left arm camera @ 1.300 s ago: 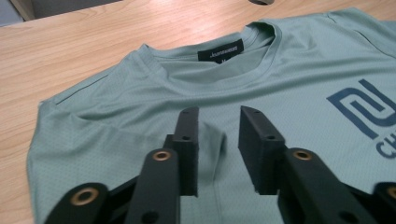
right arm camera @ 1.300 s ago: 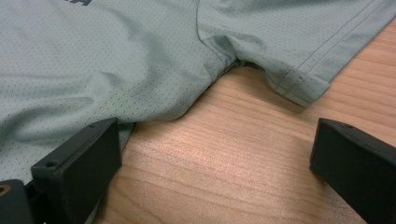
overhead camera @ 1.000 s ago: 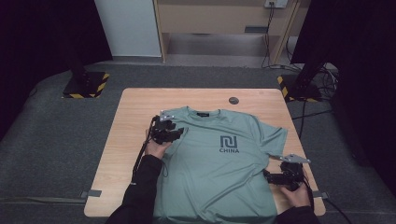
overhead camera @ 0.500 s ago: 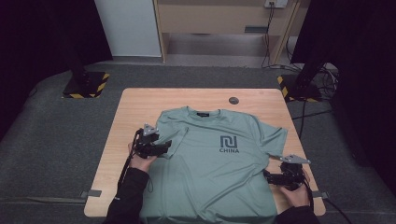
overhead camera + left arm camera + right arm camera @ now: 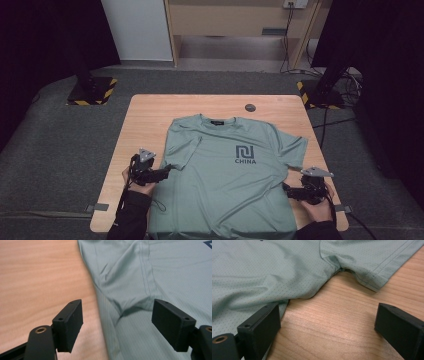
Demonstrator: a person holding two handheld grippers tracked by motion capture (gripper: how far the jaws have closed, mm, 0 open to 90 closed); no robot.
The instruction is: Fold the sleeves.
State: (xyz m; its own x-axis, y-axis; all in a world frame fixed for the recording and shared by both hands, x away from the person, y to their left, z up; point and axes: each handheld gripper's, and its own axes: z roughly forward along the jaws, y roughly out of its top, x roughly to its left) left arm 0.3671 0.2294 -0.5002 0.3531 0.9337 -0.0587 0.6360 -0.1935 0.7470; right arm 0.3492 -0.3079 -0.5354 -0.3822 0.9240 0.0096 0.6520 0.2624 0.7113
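Observation:
A grey-green T-shirt with a dark "CHINA" logo lies face up on the wooden table. Its left sleeve is folded inward onto the body. My left gripper sits low at the shirt's left side edge. Its jaws have just been opening and stand wide over the edge of the shirt, with the folded sleeve tip ahead, pressing on nothing. My right gripper rests open on bare wood by the shirt's right side. Its left jaw is at the hem of the shirt, below the right sleeve.
A small dark round disc lies on the table behind the collar. Two stands with yellow-black bases flank the table's far corners, with cables on the floor at the right. Bare wood shows left of the shirt.
My left gripper has moved from the shirt's left shoulder toward me along the left edge, and its jaws have opened wider. The left sleeve now lies folded inward. The right gripper has stayed still.

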